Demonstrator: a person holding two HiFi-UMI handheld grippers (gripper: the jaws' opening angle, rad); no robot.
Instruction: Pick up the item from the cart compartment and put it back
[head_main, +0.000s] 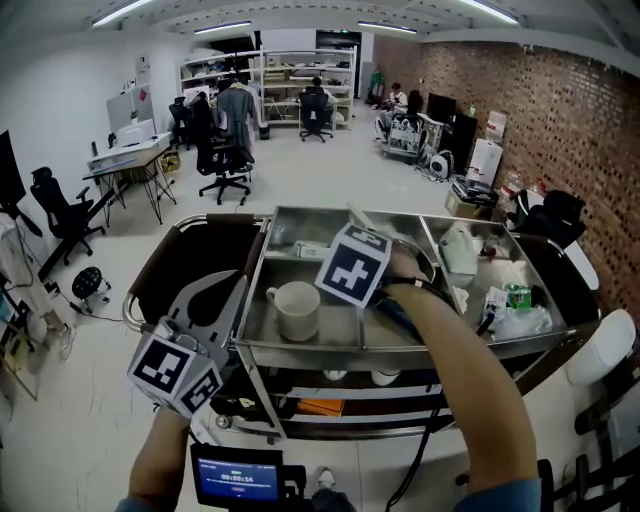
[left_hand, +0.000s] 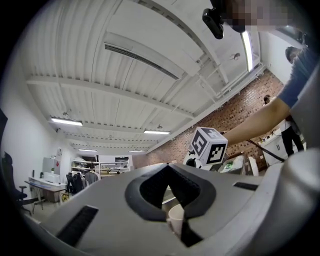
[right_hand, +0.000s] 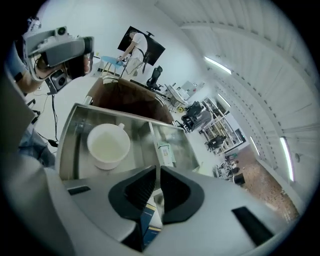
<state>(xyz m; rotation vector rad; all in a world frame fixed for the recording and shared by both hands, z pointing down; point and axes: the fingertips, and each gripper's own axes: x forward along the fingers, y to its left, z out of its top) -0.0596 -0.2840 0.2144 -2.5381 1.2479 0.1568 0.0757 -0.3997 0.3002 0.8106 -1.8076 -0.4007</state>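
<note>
My right gripper (head_main: 358, 222) hangs over the middle of the cart's steel top tray (head_main: 300, 346), pointing down and away from me. In the right gripper view the right gripper (right_hand: 156, 172) has its pads shut on the thin edge of a flat blue and white box (right_hand: 148, 222), which hangs under the jaws. A white mug (head_main: 296, 308) stands in the front left compartment, below and left of that gripper (right_hand: 108, 145). My left gripper (head_main: 238, 282) is held outside the cart's left end, shut and empty (left_hand: 168, 167), with the mug (left_hand: 176, 217) seen past its pads.
A pale packet (right_hand: 165, 152) lies in the back compartment. The right compartments hold a white bottle (head_main: 458, 250), a green-capped item (head_main: 517, 297) and plastic bags. A dark bag (head_main: 195, 255) hangs at the cart's left end. Office chairs (head_main: 222, 160) and desks stand further off.
</note>
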